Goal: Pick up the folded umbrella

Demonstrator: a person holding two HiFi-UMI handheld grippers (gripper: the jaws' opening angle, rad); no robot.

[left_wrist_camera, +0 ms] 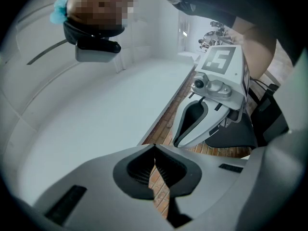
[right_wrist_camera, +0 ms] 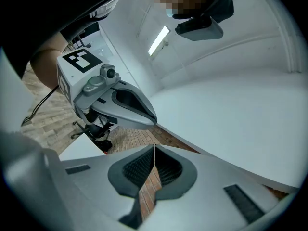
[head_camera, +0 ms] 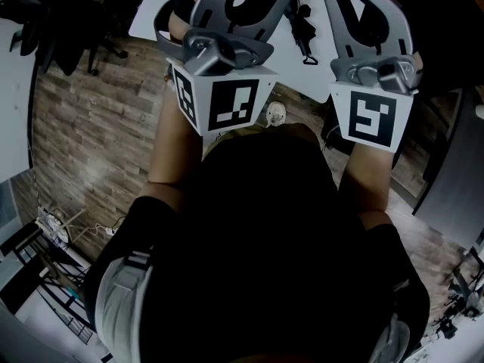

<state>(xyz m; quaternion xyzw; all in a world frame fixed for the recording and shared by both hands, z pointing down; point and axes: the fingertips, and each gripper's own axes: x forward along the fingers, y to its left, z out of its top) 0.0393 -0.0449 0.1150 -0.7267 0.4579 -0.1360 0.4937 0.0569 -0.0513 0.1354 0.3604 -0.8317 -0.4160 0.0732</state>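
In the head view a slim black thing with a strap loop [head_camera: 303, 32], perhaps the folded umbrella, lies on the white table [head_camera: 148, 15] between the two grippers; I cannot make it out clearly. My left gripper [left_wrist_camera: 154, 146] is shut with nothing between its jaws, its marker cube [head_camera: 219, 100] in front of my chest. My right gripper [right_wrist_camera: 154, 146] is shut too and holds nothing, its cube [head_camera: 370, 117] at the right. Both point over the table's edge, side by side. Neither gripper view shows the black thing.
The white table top [left_wrist_camera: 91, 124] fills the space ahead, with wooden floor [head_camera: 98, 134] below its edge. Black office chairs [head_camera: 76, 29] stand at the far left, and another chair base [right_wrist_camera: 91, 129] stands by a second desk. A power strip and cables [head_camera: 53, 229] lie low left.
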